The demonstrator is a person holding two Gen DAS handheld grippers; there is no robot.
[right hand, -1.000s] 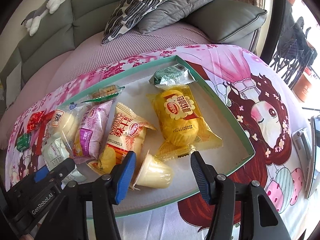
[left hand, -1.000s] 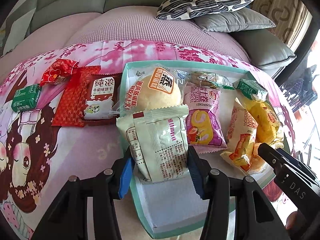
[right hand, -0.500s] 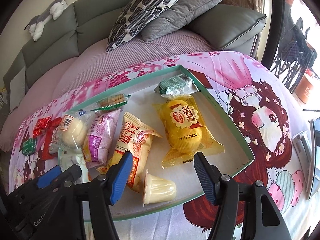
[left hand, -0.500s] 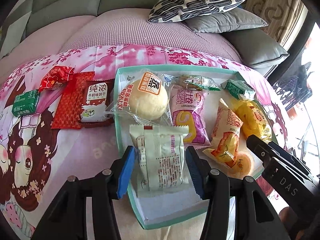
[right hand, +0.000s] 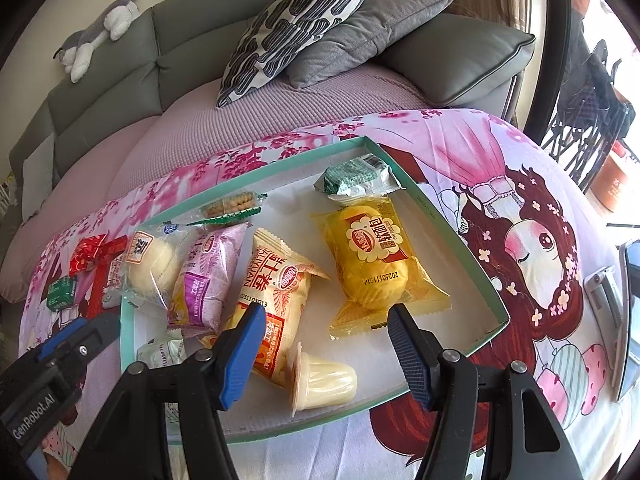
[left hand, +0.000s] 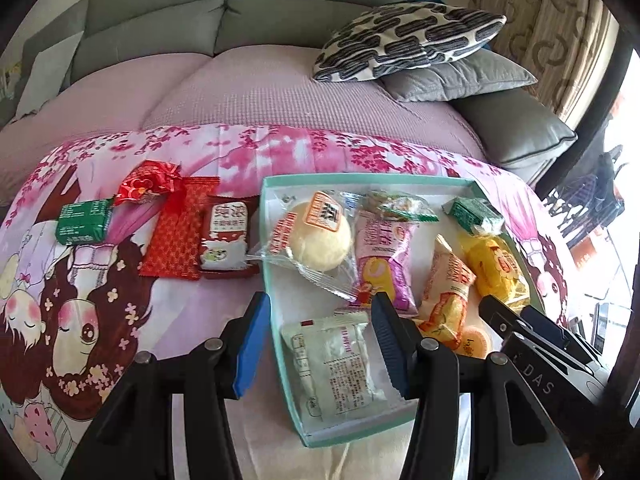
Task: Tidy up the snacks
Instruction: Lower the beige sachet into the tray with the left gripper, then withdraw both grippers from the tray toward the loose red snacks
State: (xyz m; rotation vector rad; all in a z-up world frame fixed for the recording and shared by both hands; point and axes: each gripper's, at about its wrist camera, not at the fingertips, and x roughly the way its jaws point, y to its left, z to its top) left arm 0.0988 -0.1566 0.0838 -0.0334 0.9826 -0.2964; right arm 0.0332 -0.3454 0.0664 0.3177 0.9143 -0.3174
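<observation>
A teal-rimmed tray point(left hand: 276, 280) point(right hand: 456, 232) lies on the pink printed cloth. In it lie a white-green packet point(left hand: 336, 364), a round bun point(left hand: 320, 236), a purple roll pack point(left hand: 384, 256), an orange cake pack point(left hand: 448, 292), a yellow cake pack point(right hand: 372, 260), a green packet point(right hand: 356, 176) and a jelly cup point(right hand: 324, 376). My left gripper point(left hand: 320, 344) is open, raised above the white-green packet and not touching it. My right gripper point(right hand: 324, 352) is open above the jelly cup. Outside the tray, on the left, lie a red biscuit pack point(left hand: 200, 232), a red candy point(left hand: 148, 184) and a green packet point(left hand: 84, 222).
A grey sofa point(left hand: 280, 12) with patterned pillow point(left hand: 404, 40) and grey cushions stands behind the cloth. A plush toy point(right hand: 100, 32) sits on the sofa back. A phone point(right hand: 628, 312) lies at the right edge of the cloth.
My left gripper let go of the white-green packet in the tray's near left corner and drew back and up. My right gripper also drew back from the jelly cup.
</observation>
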